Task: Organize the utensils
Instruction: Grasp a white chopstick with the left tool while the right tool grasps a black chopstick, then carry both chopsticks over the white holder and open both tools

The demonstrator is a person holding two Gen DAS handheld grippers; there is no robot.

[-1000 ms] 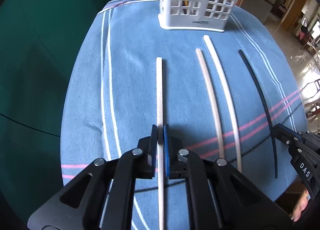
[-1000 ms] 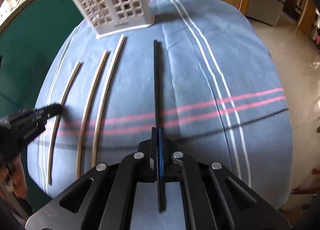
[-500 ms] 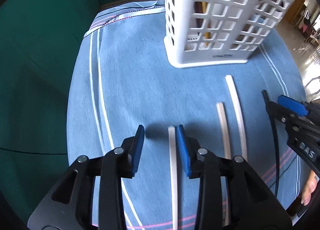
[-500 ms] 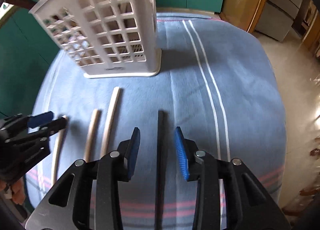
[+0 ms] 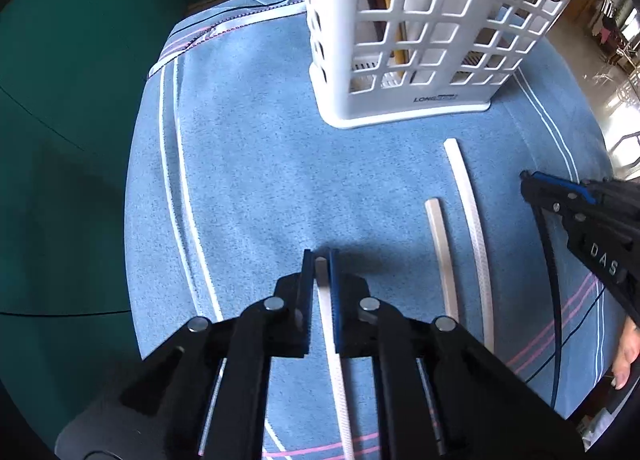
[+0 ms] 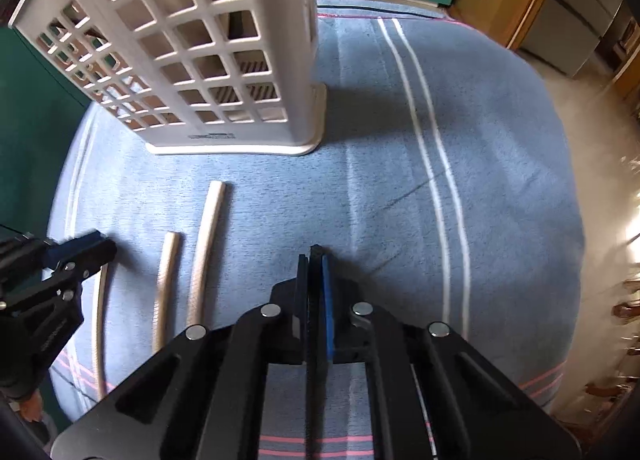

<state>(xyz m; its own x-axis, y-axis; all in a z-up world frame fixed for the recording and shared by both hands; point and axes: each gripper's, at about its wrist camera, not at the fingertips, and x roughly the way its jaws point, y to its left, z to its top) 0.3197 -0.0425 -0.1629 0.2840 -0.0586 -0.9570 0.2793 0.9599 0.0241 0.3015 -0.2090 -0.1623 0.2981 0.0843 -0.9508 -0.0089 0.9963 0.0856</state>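
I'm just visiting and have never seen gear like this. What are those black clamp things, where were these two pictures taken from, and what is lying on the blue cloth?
There is no robot here. A person holds a two-finger gripper in each hand, and a wide-angle camera on each looks along its fingers.

One picture comes from the left gripper, shut on the tip of a white chopstick. The other comes from the right gripper, shut on a black chopstick. Each gripper also shows at the edge of the other's picture.

On the blue striped cloth two more pale chopsticks lie loose between them. Behind stands a white lattice holder with a few utensils already inside.
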